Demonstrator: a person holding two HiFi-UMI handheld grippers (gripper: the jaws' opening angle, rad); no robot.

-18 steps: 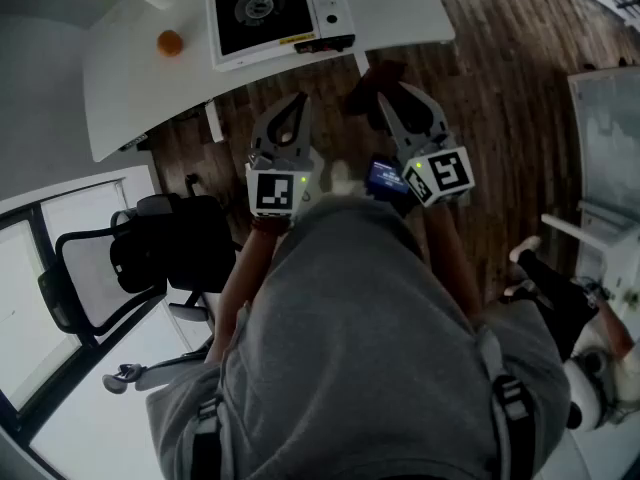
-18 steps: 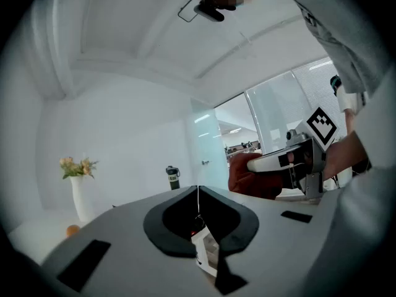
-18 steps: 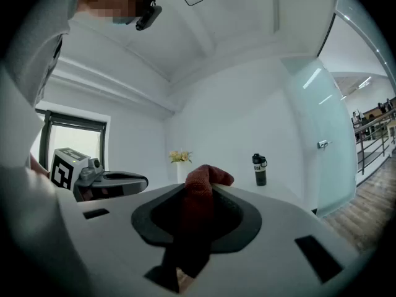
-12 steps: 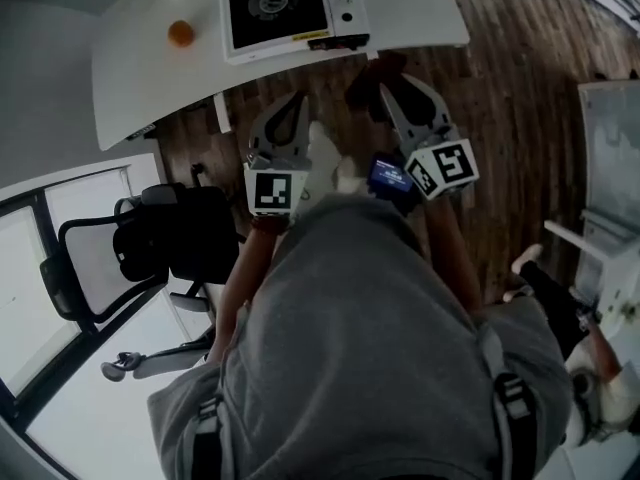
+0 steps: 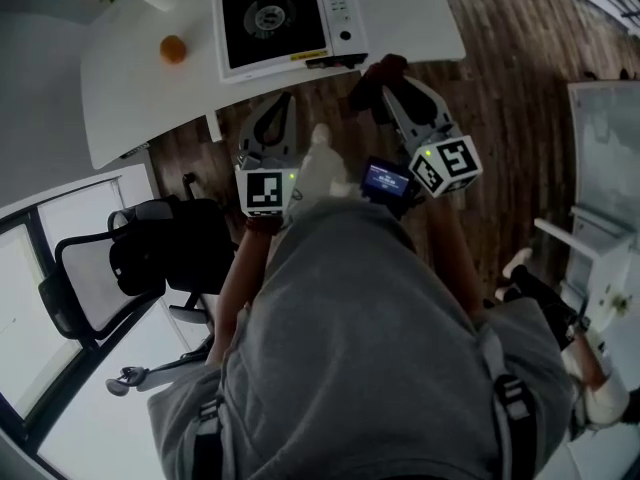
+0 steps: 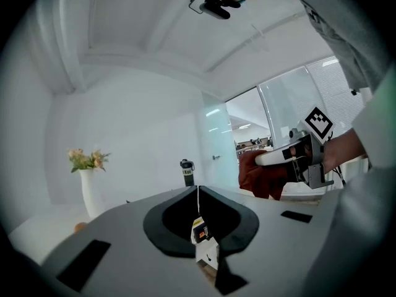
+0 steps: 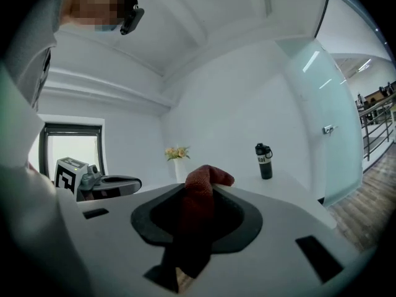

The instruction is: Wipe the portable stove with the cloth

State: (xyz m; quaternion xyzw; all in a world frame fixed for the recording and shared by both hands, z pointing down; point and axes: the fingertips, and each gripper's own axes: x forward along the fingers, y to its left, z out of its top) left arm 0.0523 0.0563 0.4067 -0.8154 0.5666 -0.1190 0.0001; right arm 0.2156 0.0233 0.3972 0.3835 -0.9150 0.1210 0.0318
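The portable stove (image 5: 285, 20), white with a black top, lies on the white table (image 5: 130, 98) ahead of both grippers. My right gripper (image 5: 388, 88) is shut on a dark red cloth (image 5: 372, 76), held over the wooden floor just short of the table edge. In the right gripper view the cloth (image 7: 199, 206) bulges above the shut jaws and hangs below them. My left gripper (image 5: 283, 103) is shut and holds nothing, beside the right one. In the left gripper view a sliver of the stove (image 6: 202, 231) shows through the jaw gap.
An orange (image 5: 173, 48) lies left of the stove, and a vase of flowers (image 6: 90, 187) stands at the table's far left. A dark bottle (image 7: 264, 161) stands further back. A black office chair (image 5: 150, 253) sits at my left, over the wooden floor (image 5: 500, 118).
The left gripper has drifted slightly to the left. The right gripper keeps its hold on the cloth, and both stay short of the table edge.
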